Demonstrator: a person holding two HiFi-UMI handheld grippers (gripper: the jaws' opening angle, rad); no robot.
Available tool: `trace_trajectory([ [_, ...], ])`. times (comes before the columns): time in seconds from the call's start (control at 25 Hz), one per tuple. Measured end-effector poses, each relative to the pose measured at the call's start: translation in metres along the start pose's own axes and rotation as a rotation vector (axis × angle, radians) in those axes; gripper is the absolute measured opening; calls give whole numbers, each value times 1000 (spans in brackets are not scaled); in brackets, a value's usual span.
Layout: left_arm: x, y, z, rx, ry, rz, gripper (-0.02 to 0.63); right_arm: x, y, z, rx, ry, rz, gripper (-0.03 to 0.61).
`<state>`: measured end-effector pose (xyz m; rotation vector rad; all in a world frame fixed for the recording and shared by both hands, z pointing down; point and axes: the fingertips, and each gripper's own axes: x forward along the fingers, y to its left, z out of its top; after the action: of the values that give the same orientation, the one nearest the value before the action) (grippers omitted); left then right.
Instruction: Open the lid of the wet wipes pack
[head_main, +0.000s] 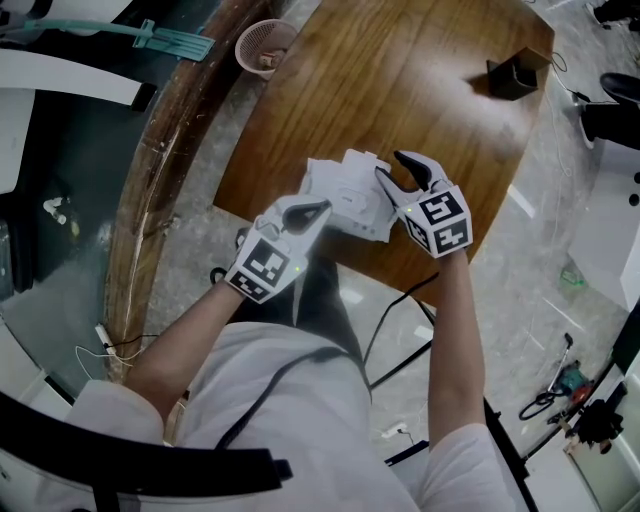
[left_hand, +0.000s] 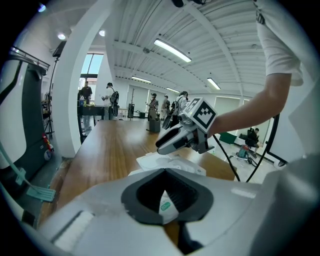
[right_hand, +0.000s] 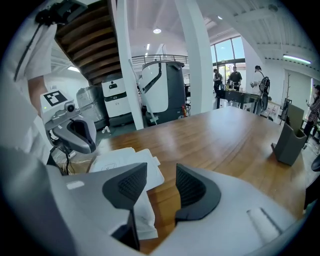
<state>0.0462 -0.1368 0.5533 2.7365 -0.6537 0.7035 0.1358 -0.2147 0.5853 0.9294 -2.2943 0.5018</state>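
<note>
The white wet wipes pack (head_main: 345, 195) lies near the front edge of the wooden table (head_main: 400, 80). My left gripper (head_main: 322, 209) comes in from the near left, its jaws closed on the pack's near edge. In the left gripper view a white corner with a green mark (left_hand: 166, 204) sits between the closed pads. My right gripper (head_main: 388, 164) hovers over the pack's right end, jaws apart and nothing pinched. In the right gripper view the pack (right_hand: 125, 162) lies under and beside the left pad, and bare wood shows in the gap.
A black holder (head_main: 515, 75) stands at the table's far right. A pink mesh basket (head_main: 265, 45) sits at the far left corner. Cables (head_main: 400, 310) run over the floor below the table edge. People stand far off at another table (left_hand: 95, 107).
</note>
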Motion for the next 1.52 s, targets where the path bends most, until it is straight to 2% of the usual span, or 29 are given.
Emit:
trace_trajectory([
  [0.44, -13, -8, 34, 37, -47, 12, 3, -40, 10, 16, 30, -74, -65, 178],
  [0.84, -29, -18, 78, 81, -99, 12, 3, -88, 47, 35, 173, -243, -127, 19],
  [1.2, -54, -42, 109, 108, -155, -6, 3, -144, 108, 57, 103, -335, -226, 9],
  [1.52, -76, -59, 143, 161, -236, -29, 3, -203, 127, 80, 114, -471, -330, 9],
])
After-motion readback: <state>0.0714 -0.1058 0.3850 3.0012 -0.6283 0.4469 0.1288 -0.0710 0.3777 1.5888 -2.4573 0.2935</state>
